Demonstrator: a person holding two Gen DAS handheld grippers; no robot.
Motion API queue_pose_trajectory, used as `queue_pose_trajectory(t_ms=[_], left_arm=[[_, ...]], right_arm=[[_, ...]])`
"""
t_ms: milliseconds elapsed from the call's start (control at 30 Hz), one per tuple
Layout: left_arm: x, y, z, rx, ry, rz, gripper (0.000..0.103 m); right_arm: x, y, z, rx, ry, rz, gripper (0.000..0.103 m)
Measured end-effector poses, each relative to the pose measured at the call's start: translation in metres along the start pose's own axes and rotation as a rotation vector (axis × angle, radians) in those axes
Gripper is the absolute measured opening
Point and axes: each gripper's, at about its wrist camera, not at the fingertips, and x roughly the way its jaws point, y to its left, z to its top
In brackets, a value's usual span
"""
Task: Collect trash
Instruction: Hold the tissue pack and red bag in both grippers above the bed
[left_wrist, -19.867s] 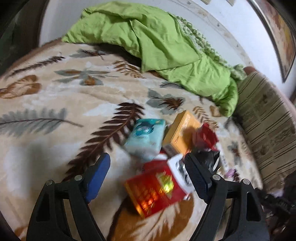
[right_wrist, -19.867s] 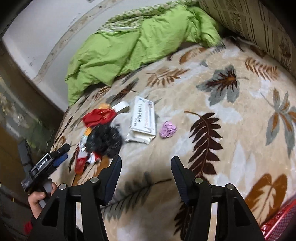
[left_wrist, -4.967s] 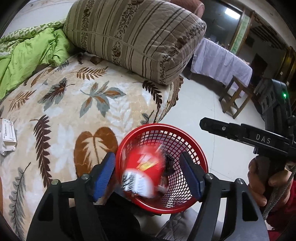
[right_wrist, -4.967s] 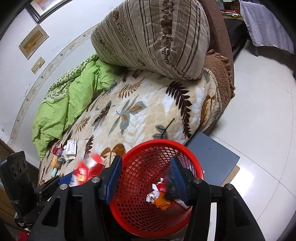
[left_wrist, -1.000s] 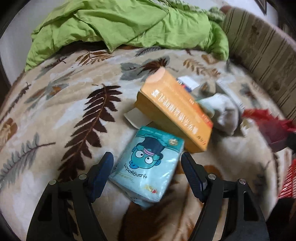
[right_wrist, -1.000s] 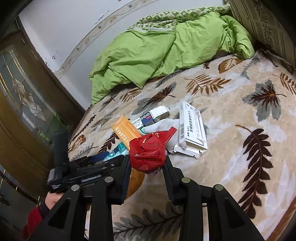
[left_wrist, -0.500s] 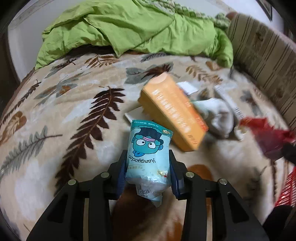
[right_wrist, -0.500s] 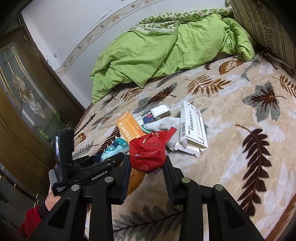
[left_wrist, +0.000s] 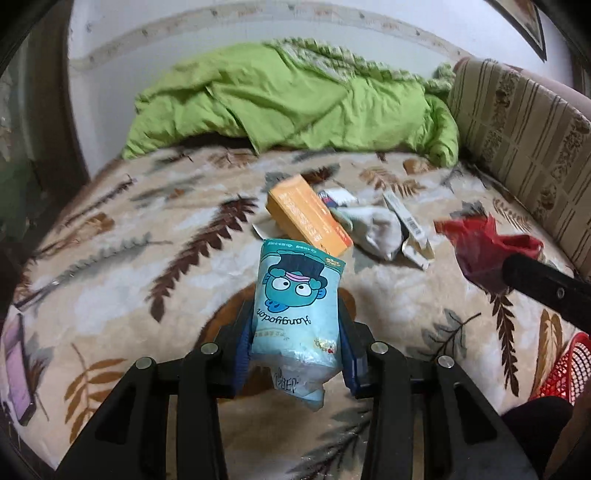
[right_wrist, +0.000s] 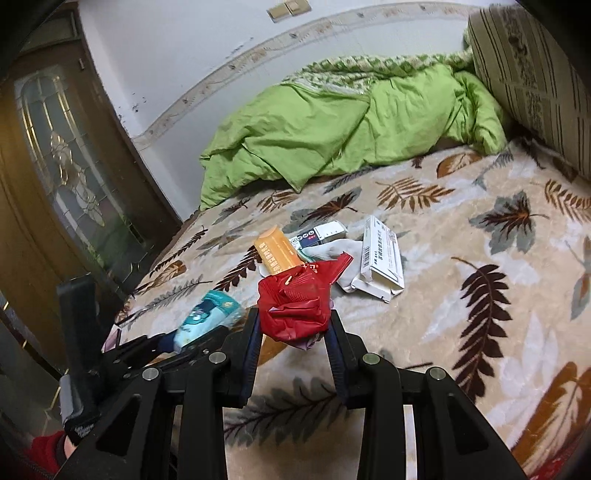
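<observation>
My left gripper (left_wrist: 295, 332) is shut on a light blue tissue pack (left_wrist: 297, 306) with a cartoon face, held above the leaf-patterned blanket; the pack also shows in the right wrist view (right_wrist: 207, 319). My right gripper (right_wrist: 293, 332) is shut on a crumpled red plastic bag (right_wrist: 299, 302), seen too in the left wrist view (left_wrist: 484, 247). On the bed lie an orange box (left_wrist: 308, 218), a grey-white sock (left_wrist: 376, 229), a white medicine box (right_wrist: 382, 256) and a small blue and white box (right_wrist: 319, 234).
A green duvet (left_wrist: 288, 99) is piled at the bed's far side. A striped pillow (left_wrist: 528, 136) stands at the right. The red mesh basket's rim (left_wrist: 563, 369) shows at the lower right. A phone (left_wrist: 16, 369) lies at the bed's left edge. A wooden door (right_wrist: 48, 177) stands left.
My left gripper closed on the tissue pack and lifted it off the blanket. My right gripper keeps holding the red bag and has pulled back a little.
</observation>
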Motion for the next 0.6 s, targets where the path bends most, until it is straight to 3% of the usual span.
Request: queue_pose_trajectory(t_ms=[100, 600], left_arm=[[-0.002, -0.003, 0.000, 0.013, -0.025, 0.007, 0.039], [0.010, -0.012, -0.004, 0.050, -0.006, -0.011, 0.039]], right_arm=[[-0.004, -0.003, -0.002, 0.016, -0.002, -0.005, 0.036], [0.009, -0.004, -0.001, 0.033, 0.034, -0.004, 0.036]])
